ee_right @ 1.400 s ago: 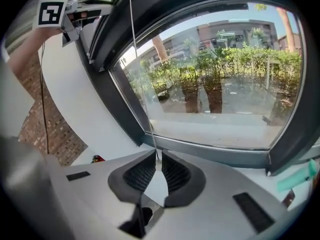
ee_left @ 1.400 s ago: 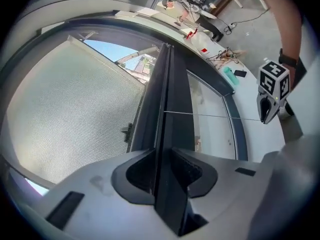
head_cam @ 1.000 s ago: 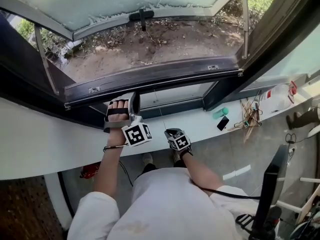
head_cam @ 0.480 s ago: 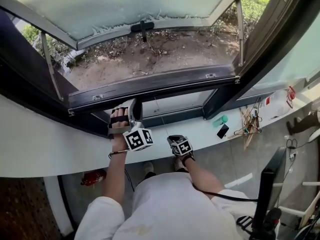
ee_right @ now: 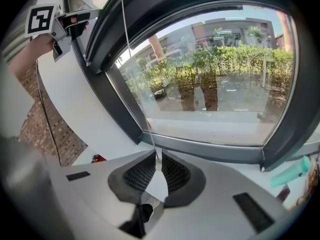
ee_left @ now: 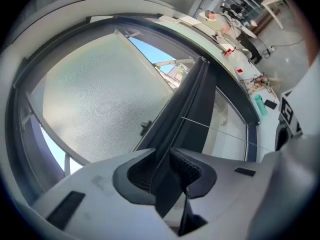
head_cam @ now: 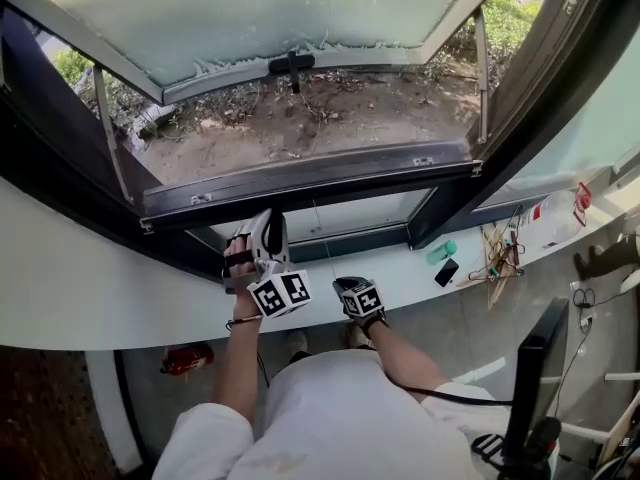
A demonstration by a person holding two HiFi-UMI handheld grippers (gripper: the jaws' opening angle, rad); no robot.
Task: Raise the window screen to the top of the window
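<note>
The window screen bar (head_cam: pixel 300 176), a long dark rail, runs across the open window low in its frame, level with the person's raised hands rather than up at the top. The left claw (ee_left: pixel 161 154) reaches up onto this bar near its left-hand part. Its jaws have just been opening a little and stand at a middling width, with the bar filling the gap and a ribbed pad against each side of it. A thin pale cord (ee_right: pixel 135 74) drops from the bar's middle to the right claw (ee_right: pixel 159 156), which sits below and right of the bar. That claw's jaws are drawn narrow, nipping the cord at their tips. The white counter (head_cam: pixel 90 288) lies just under the bar on the room side. On it, off to the bar's right end, are a teal cylinder (head_cam: pixel 440 251) and a black phone (head_cam: pixel 446 271). Beyond the bar a pale frosted pane (head_cam: pixel 250 8) is swung outward over bare soil.
</note>
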